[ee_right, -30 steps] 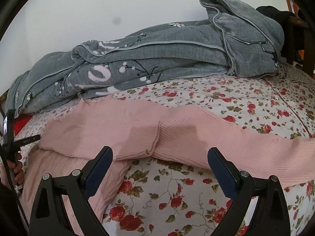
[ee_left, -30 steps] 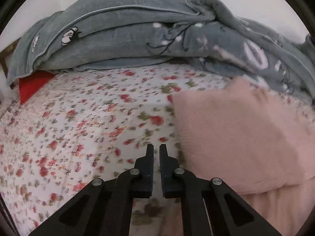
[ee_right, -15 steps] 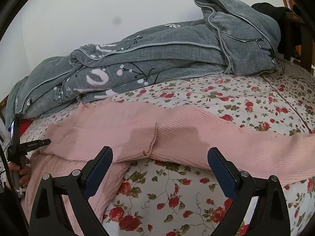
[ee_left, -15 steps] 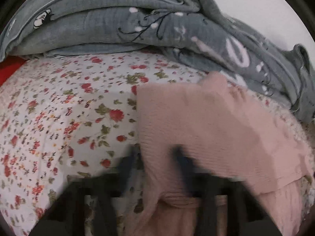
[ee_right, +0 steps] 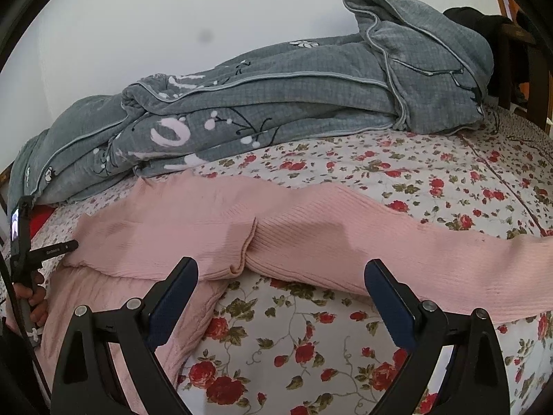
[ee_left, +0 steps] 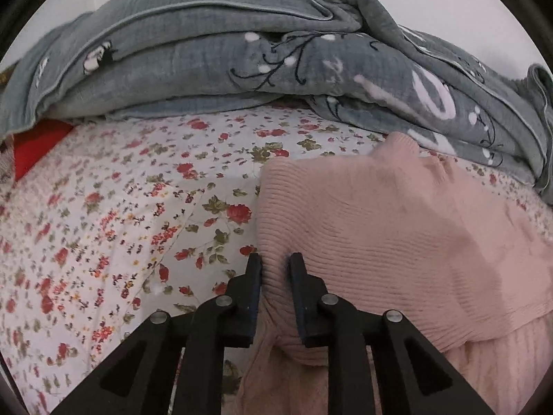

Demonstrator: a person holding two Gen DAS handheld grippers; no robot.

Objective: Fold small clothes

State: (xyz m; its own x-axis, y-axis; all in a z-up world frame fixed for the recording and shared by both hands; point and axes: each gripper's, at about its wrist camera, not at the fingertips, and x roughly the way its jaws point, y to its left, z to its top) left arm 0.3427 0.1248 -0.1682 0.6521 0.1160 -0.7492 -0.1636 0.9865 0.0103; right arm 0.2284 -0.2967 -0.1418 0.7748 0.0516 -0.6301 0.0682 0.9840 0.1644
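Your left gripper [ee_left: 275,264] pinches the pink sweater [ee_left: 397,228] at its folded edge; right gripper [ee_right: 281,285] hovers with jaws spread. First fold in, sleeve [ee_right: 397,242] looks unfolded yet.

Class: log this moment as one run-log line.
left gripper: shut on pink sweater | right gripper: open, above sleeve | surface: floral bedsheet
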